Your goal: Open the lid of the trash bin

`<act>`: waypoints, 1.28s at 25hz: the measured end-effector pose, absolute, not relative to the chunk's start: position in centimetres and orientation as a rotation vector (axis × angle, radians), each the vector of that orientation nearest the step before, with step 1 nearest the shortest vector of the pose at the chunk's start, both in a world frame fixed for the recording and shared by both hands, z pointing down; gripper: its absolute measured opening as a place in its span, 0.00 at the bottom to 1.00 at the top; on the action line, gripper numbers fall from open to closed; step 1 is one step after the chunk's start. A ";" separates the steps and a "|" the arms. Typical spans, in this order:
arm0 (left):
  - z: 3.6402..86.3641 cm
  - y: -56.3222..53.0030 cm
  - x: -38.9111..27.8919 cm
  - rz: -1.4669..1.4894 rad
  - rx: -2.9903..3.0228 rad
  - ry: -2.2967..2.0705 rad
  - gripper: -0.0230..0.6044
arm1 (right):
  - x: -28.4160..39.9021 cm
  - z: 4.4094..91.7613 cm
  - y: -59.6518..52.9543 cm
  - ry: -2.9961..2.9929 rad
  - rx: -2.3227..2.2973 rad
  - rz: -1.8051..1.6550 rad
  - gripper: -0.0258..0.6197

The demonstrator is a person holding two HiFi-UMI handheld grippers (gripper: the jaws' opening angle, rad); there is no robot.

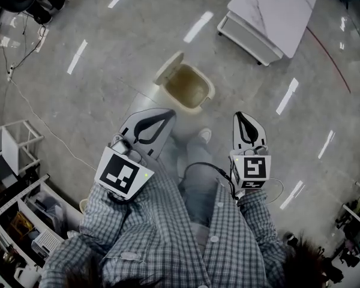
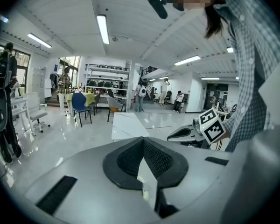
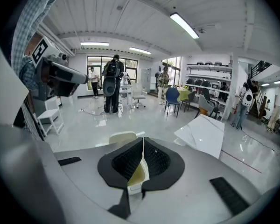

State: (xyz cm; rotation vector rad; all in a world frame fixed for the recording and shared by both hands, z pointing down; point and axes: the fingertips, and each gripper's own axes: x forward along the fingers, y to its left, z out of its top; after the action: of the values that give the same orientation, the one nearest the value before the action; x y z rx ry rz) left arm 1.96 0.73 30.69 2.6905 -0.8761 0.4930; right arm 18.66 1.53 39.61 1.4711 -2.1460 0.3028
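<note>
The bin [image 1: 190, 90] stands on the floor [image 1: 108, 53] with its lid [image 1: 168, 66] raised at its 10 o'clock edge and the inside showing. The left hand-held gripper [image 1: 170, 114] hangs at the bin's 7 o'clock, jaws pressed together on nothing. The right hand-held gripper [image 1: 245, 119] hangs at the bin's 4 o'clock, jaws likewise together and empty. Neither touches the bin.

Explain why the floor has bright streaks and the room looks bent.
Head view: the glossy floor mirrors ceiling lamps as white streaks around the trash bin. Left and right gripper views: wide-angle lenses bow the ceiling and darken the corners.
</note>
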 end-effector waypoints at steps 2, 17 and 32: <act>30.1 0.6 1.7 0.477 2.682 -0.884 0.04 | 18.2 37.6 1.5 -2.180 1.489 0.280 0.08; 24.9 -0.7 -0.2 0.365 2.679 -0.947 0.04 | 15.6 27.9 -0.6 -2.328 1.520 0.102 0.08; 21.9 -4.2 0.0 0.285 2.725 -0.998 0.04 | 15.2 24.4 -3.0 -2.391 1.476 -0.042 0.08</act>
State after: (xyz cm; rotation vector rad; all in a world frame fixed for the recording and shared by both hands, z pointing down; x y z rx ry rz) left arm -0.05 -4.17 21.94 2.7249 -0.9977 0.2853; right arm 15.22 -2.95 24.36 1.4760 -2.3912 -0.0420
